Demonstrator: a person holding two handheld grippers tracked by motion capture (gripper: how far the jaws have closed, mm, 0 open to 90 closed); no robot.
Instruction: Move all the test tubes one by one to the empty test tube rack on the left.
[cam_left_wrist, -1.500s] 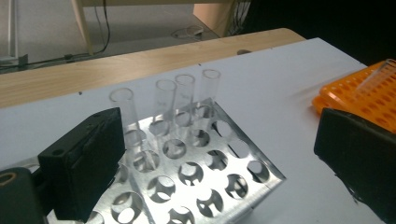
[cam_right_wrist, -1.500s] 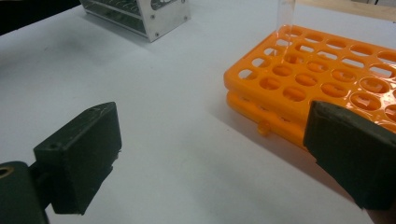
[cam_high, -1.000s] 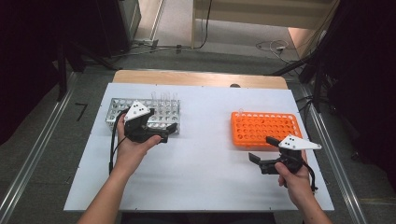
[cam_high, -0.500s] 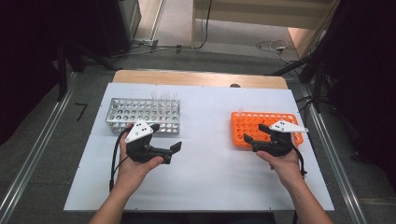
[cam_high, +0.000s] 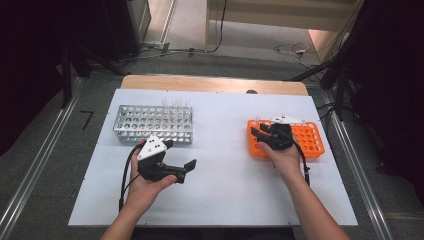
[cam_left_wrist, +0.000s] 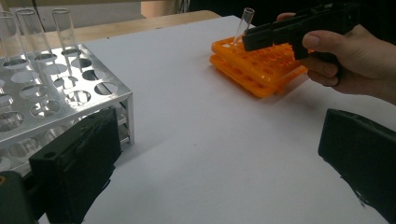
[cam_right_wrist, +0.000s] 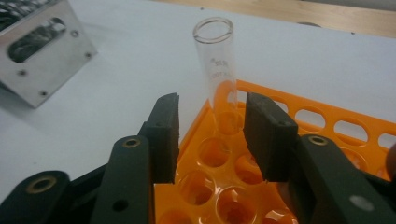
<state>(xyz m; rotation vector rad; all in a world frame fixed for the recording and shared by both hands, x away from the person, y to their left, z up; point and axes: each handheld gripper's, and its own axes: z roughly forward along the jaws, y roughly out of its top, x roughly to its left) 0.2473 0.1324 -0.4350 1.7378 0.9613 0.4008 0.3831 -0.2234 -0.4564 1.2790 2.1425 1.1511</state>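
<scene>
On the white table (cam_high: 220, 200) in the high view, we list our left gripper (cam_high: 181, 169), jaws spread and empty, near the metal rack (cam_high: 150, 122). In the right gripper view, our right gripper (cam_right_wrist: 212, 135), jaws just narrowing, flanks without touching a glass tube (cam_right_wrist: 218, 74) upright in the orange rack (cam_right_wrist: 327, 121).

Left gripper (cam_high: 181, 171) held low in the left hand (cam_high: 145, 187), fingers (cam_left_wrist: 79, 163) spread wide, nothing between, pointing toward the right hand (cam_high: 286, 160). Right gripper (cam_high: 258, 135) reaches forward from that hand, fingers (cam_right_wrist: 268, 135) just been closing, partly apart, not pressing anything.
</scene>
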